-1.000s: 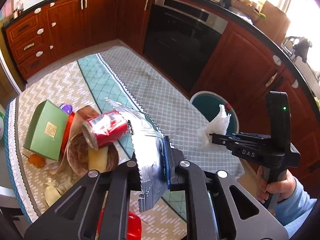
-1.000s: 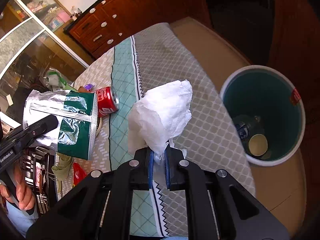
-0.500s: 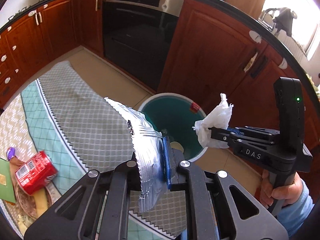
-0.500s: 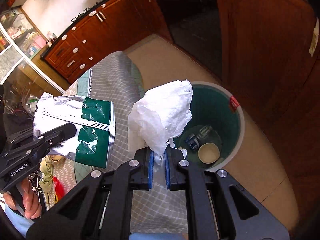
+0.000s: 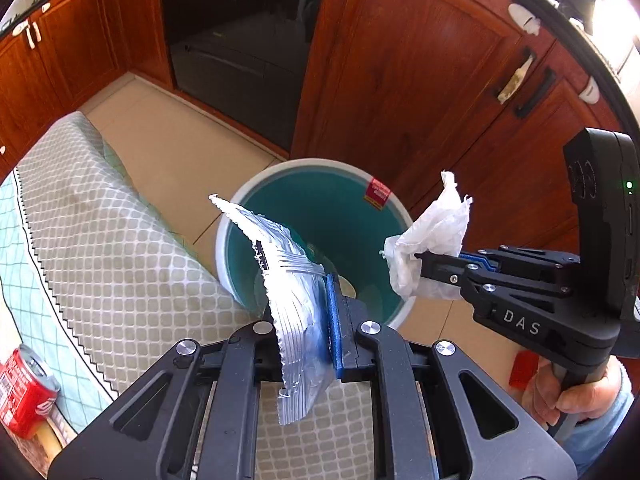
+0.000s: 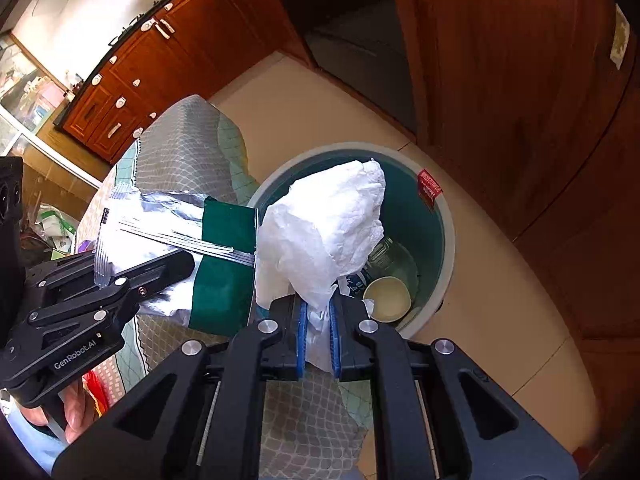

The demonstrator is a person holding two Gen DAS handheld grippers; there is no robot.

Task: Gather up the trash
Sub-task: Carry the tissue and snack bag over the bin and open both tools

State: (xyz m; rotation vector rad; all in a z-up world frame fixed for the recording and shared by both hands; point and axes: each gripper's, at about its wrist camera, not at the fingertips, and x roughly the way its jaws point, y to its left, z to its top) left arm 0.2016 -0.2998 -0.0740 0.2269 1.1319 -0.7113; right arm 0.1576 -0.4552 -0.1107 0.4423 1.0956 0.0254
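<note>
We note the left gripper (image 5: 310, 312) clamped on a silver snack wrapper (image 5: 294, 304); in the right wrist view the same wrapper (image 6: 180, 256) shows a dark green panel and stands edge-up from the jaws. The right gripper (image 6: 318, 334) is closed on a crumpled white tissue (image 6: 326, 232), pinched between the blue pads (image 6: 301, 334). Seen from the left wrist, that tissue (image 5: 430, 244) sticks out past the tips of the right gripper (image 5: 420, 266), which a hand (image 5: 576, 392) in a light blue sleeve holds by the grip.

Both items hang above or just beside the mouth of a teal bin (image 5: 394, 208) with a white rim (image 6: 450, 236), which stands on the tiled floor (image 5: 176, 160). A red sticker (image 5: 378, 194) sits on its inner wall. Inside we see a cream bowl (image 6: 388, 294) and a clear jar-like item (image 6: 384, 254), partly hidden behind the tissue.

The table's draped cloth (image 5: 100, 248) hangs just beside the bin's near side; we cannot tell whether it touches the rim. A red can (image 5: 24, 392) lies on the table, well apart from the bin. Dark wooden cabinets (image 5: 420, 80) and a black oven door (image 5: 240, 40) stand behind the bin.
</note>
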